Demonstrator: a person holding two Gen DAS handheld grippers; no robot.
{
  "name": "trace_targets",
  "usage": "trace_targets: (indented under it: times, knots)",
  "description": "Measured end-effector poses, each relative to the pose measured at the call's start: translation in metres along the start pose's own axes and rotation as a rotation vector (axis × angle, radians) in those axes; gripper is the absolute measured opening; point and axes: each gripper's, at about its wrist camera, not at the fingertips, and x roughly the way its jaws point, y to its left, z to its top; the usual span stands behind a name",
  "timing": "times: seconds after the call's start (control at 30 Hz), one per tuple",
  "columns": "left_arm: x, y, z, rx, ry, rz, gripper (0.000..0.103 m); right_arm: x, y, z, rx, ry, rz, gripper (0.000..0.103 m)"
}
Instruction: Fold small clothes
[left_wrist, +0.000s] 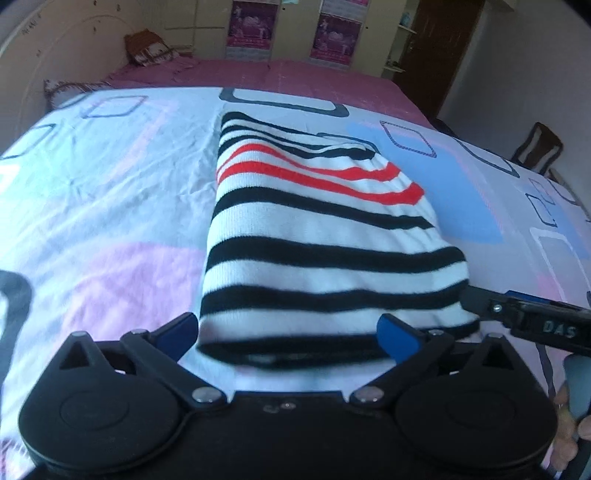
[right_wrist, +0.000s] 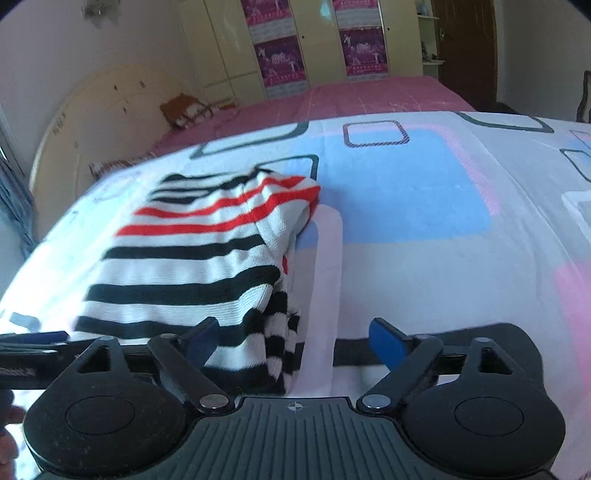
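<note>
On the bed, over a pale bedsheet (left_wrist: 110, 206) printed with pink and blue blocks and dark rounded rectangles, lay the white knitted garment with black and red stripes (left_wrist: 314, 236), folded into a narrow, layered oblong. Its long axis ran away from both cameras toward the far, magenta-covered part of the bed; stripes crossed it side to side.

Left gripper (left_wrist: 290, 338), black with blue pads: jaws stood spread wide, one pad at each side of the garment's near end. Cloth lay between the fingers but neither pad appeared to press on it. Nothing pinched.

Right gripper (right_wrist: 291, 343), same build: jaws likewise spread. Its left finger overlapped the garment's near right corner (right_wrist: 273, 347); its right finger sat over bare sheet. No grip there either. Whether that finger touched the cloth could not be told.

Relation noted: the garment lay squarely ahead of the left gripper, and ahead and to the left of the right one, so the left hand was the better centred on it. The right gripper's finger also showed in the left view, just beside the garment's right edge (left_wrist: 517, 317).

Judgement: a fold looked just laid down and released. A further fold, if any, would likely go across the long axis, near end carried to far end.
</note>
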Motion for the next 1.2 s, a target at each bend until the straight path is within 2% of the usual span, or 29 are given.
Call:
trace_targets:
  times: [0.17,0.33,0.53,0.67,0.73,0.87,1.03,1.1,1.13,1.2]
  knots:
    - [-0.047,-0.024,-0.016,0.021,-0.073,0.081,0.103,-0.047,-0.005,-0.008,-0.004,-0.042,0.047,0.088]
    - [-0.106,-0.056,-0.031,0.055,-0.123,0.149,0.103,-0.101,-0.003,-0.021,-0.067,-0.089,0.080,0.088]
    - [-0.175,-0.078,-0.056,0.059,-0.243,0.111,0.103,-0.167,0.011,-0.039,-0.186,-0.169,0.098,0.088]
    - [-0.216,-0.083,-0.076,0.046,-0.372,0.074,0.103,-0.206,0.022,-0.055,-0.240,-0.227,0.109,0.088]
    - [-0.231,-0.085,-0.085,0.037,-0.405,0.057,0.103,-0.222,0.026,-0.063,-0.259,-0.251,0.112,0.088]
    - [-0.244,-0.097,-0.096,0.086,-0.402,0.129,0.103,-0.248,0.033,-0.077,-0.285,-0.290,0.107,0.088]
    - [-0.251,-0.095,-0.107,0.038,-0.357,0.109,0.103,-0.271,0.032,-0.085,-0.254,-0.344,0.082,0.088]
    - [-0.254,-0.096,-0.111,0.034,-0.343,0.122,0.103,-0.280,0.032,-0.087,-0.243,-0.358,0.077,0.088]
    - [-0.255,-0.096,-0.113,0.035,-0.337,0.131,0.103,-0.284,0.033,-0.089,-0.242,-0.366,0.070,0.090]
    - [-0.258,-0.097,-0.117,0.033,-0.332,0.144,0.103,-0.291,0.035,-0.093,-0.241,-0.382,0.057,0.102]
